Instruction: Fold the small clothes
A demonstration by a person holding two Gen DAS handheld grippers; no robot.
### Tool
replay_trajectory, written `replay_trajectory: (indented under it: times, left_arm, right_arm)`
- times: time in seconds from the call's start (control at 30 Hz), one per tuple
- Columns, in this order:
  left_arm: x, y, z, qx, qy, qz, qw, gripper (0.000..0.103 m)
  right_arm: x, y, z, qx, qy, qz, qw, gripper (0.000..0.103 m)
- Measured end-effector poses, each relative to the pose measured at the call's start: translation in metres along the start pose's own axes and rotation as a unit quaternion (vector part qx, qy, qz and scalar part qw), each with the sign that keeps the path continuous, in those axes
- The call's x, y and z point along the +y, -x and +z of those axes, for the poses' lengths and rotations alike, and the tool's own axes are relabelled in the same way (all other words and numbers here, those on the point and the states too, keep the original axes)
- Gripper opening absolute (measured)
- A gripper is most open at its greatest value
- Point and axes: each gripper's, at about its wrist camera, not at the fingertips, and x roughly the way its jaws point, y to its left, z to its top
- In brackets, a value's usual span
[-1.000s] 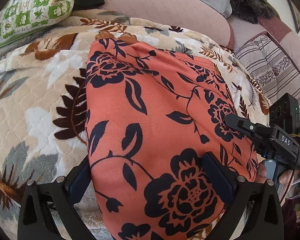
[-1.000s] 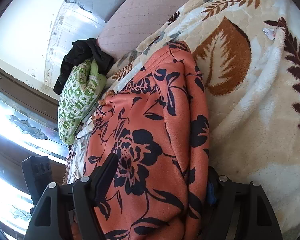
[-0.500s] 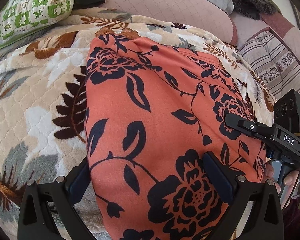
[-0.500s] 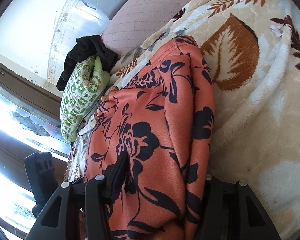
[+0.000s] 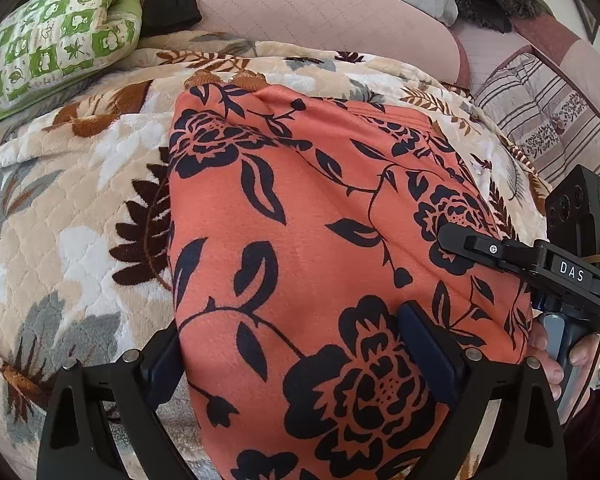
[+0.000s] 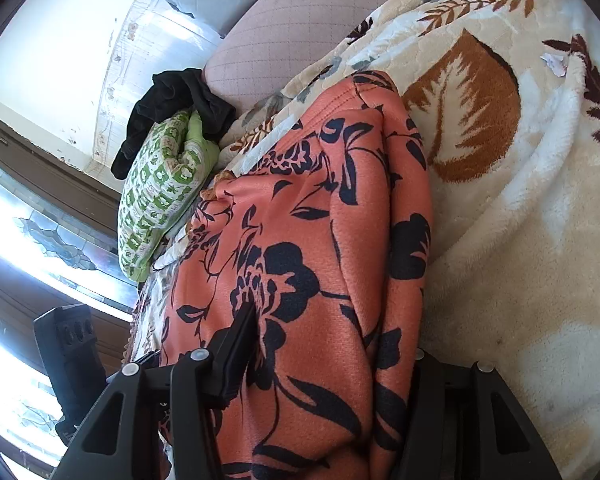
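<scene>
a: where's the orange black-flowered fleece garment?

b: on the leaf-patterned plush blanket. my right hand-held gripper clamps its edge; my left hand-held gripper is closing astride it. lift both evenly.

A coral-orange knit garment printed with black roses and leaves lies folded lengthwise on the cream leaf-patterned plush blanket, its ribbed hem toward the pink cushion, its near end bunched.
</scene>
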Motion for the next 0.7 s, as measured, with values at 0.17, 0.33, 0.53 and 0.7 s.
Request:
replay_trajectory:
  times: [0.17,0.33,0.53,0.7]
  left_arm:
    - [-0.0034,0.0005,0.0007,-0.004,-0.005,0.004,1.0000,0.094]
    - [-0.0039,0.0011,0.0003,-0.008,-0.009,0.005,0.9999,0.093]
    - [-0.0021,-0.0002,-0.0008,-0.010,-0.004,0.001,0.9999,0.094]
    - [0.0052,-0.0050,-0.0015,-0.002,0.016,-0.017,0.9997,0.097]
  right_arm:
    - [0.0003,-0.0005,0.0005,0.000,0.000,0.000,1.000,0.054]
    - [0.0002,-0.0018,0.0008,0.000,0.002,-0.001,1.000,0.054]
    - [0.0004,-0.0018,0.0008,0.000,0.002,-0.001,1.000,0.054]
    - [0.0004,-0.0029,0.0011,0.001,0.003,-0.001,1.000,0.054]
